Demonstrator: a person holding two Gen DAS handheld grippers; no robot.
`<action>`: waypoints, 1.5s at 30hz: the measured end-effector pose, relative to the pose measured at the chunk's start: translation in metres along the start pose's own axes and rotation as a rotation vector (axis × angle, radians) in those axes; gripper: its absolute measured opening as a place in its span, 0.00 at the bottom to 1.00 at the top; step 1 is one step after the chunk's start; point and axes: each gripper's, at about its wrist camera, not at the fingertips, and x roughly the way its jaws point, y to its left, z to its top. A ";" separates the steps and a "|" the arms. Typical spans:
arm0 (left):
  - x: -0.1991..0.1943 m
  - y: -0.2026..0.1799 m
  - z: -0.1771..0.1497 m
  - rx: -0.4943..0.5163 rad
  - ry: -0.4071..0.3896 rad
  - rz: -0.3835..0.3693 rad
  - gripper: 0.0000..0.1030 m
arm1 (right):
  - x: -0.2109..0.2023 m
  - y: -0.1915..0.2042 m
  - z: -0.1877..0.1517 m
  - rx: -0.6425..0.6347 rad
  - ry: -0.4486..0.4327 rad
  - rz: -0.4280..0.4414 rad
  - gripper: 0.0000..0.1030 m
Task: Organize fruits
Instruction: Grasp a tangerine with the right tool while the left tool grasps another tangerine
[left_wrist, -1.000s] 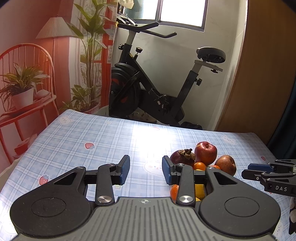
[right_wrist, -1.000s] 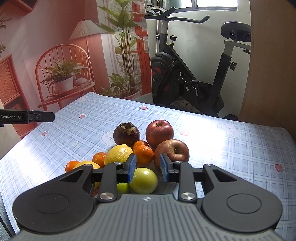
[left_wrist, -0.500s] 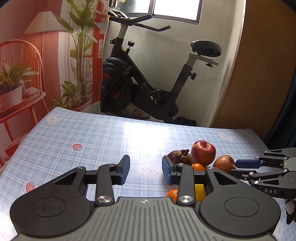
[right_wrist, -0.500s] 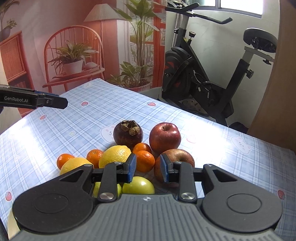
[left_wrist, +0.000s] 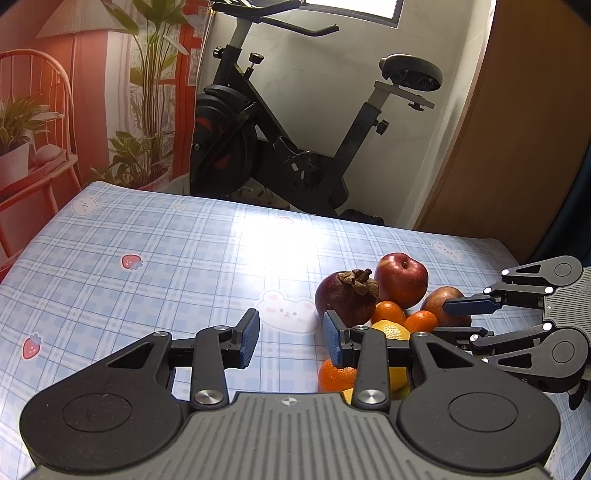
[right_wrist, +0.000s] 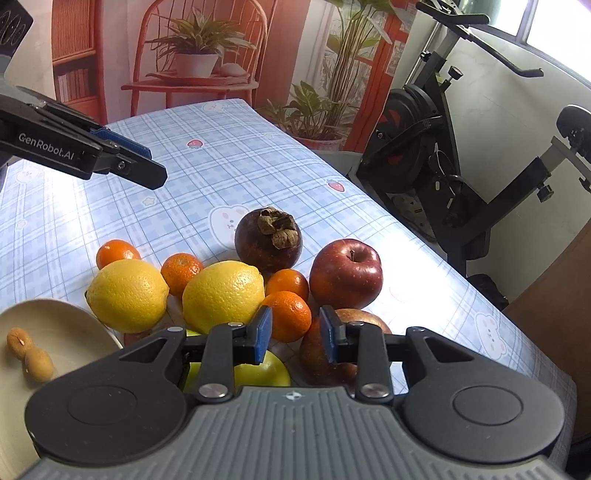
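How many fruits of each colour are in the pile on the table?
Small orange mandarins: 4
Big yellow lemons: 2
Red apples: 2
Yellow-green round fruit, partly hidden: 1
Dark purple mangosteen: 1
Total I can see: 10

Fruit pile (right_wrist: 236, 288) on checked tablecloth (right_wrist: 229, 166) — right gripper (right_wrist: 295, 334) above, empty

Both wrist views look down close over your desk (left_wrist: 155, 236); they share the mangosteen (left_wrist: 343, 299) (right_wrist: 267, 240) and red apple (left_wrist: 400, 278) (right_wrist: 345, 273).
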 end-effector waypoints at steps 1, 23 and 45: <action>0.001 0.000 -0.002 0.000 0.005 -0.003 0.39 | 0.001 0.001 0.001 -0.019 0.003 0.002 0.32; 0.003 0.001 -0.007 -0.022 0.011 -0.005 0.39 | 0.033 0.011 0.003 -0.157 0.109 -0.004 0.23; 0.010 0.000 -0.011 -0.019 0.047 -0.023 0.39 | 0.021 -0.016 -0.008 0.184 0.091 -0.022 0.30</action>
